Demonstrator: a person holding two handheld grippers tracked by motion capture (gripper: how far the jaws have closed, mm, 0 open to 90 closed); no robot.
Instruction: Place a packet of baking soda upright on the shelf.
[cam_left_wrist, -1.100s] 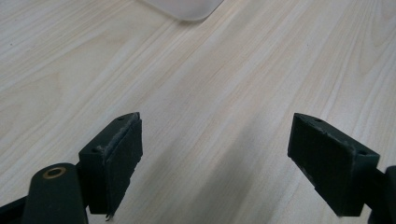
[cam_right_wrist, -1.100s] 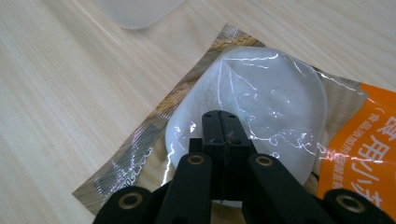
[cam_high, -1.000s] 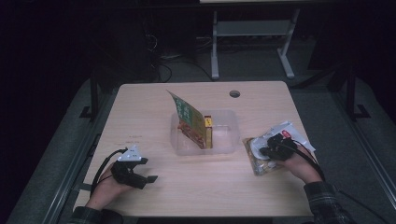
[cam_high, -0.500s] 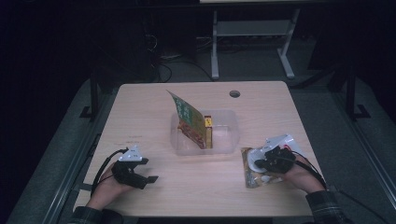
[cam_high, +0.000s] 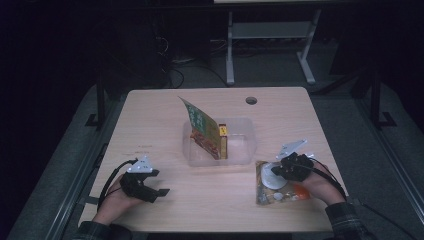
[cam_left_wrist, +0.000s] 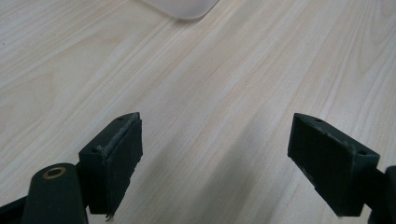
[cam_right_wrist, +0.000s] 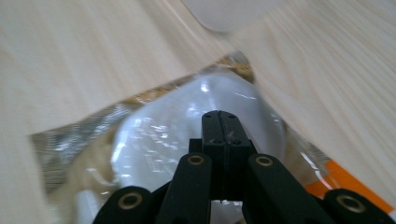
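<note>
Lying flat on the wooden surface (cam_high: 150, 120) near its front right corner is a clear plastic snack packet (cam_high: 276, 184), just in front of the clear tub (cam_high: 240, 150) at the middle; the right gripper (cam_high: 274, 171) hangs over the packet with its jaws pressed fully together, and whether any film is pinched between them cannot be told; in the right gripper view (cam_right_wrist: 219, 122) the closed tips sit above the glossy wrapper (cam_right_wrist: 163, 135); the left gripper (cam_high: 162, 191) rests at the front left, jaws wide apart and holding nothing (cam_left_wrist: 215, 154); a green packet (cam_high: 202, 127) stands tilted in the tub.
</note>
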